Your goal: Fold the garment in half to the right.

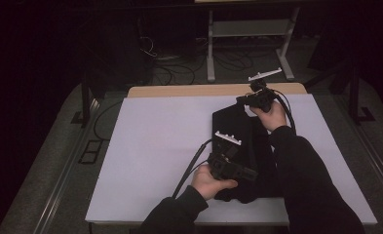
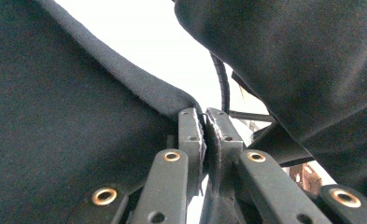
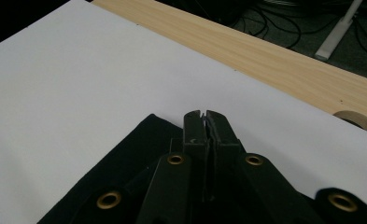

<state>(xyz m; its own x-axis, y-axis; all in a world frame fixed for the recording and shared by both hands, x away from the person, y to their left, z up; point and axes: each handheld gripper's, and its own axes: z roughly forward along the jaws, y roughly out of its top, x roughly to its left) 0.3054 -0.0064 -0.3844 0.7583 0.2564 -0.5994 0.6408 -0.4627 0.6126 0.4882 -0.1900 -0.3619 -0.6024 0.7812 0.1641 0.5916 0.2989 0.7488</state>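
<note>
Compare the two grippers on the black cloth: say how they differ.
The left gripper is at the near part of the black cloth; the right gripper is at its far edge. The left gripper pinches a hemmed edge; the right gripper's pinch is at a corner. Both are shut on the cloth.

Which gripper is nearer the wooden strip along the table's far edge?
Right. The right gripper grips the black cloth beside the wooden strip; the left gripper clamps its near end.
</note>
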